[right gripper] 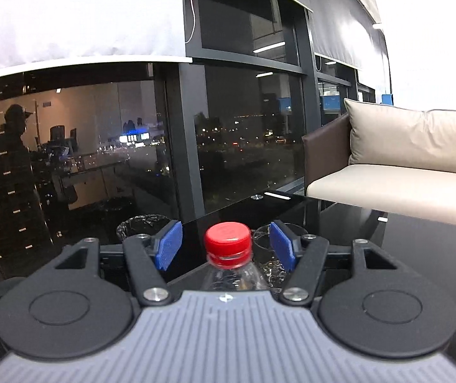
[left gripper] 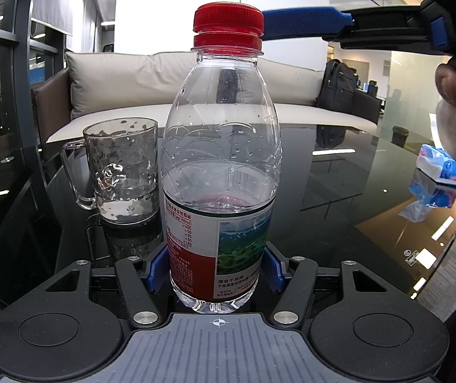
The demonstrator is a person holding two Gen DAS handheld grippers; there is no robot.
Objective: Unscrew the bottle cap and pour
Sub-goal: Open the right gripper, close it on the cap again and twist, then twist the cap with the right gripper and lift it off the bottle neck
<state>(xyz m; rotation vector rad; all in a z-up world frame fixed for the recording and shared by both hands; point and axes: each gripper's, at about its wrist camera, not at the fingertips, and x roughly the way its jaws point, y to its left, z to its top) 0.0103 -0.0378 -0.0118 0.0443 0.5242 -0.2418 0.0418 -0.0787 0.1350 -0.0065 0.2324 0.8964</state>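
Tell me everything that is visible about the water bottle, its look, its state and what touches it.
The water bottle is clear plastic, upright on the black glass table, about half full, with droplets inside its upper part. Its red cap is on, above a red ring. A label with a lake picture and a red band wraps the lower half. The left gripper clamps its base between blue pads. The right gripper is open around the cap, not touching. A glass mug stands behind, to the left.
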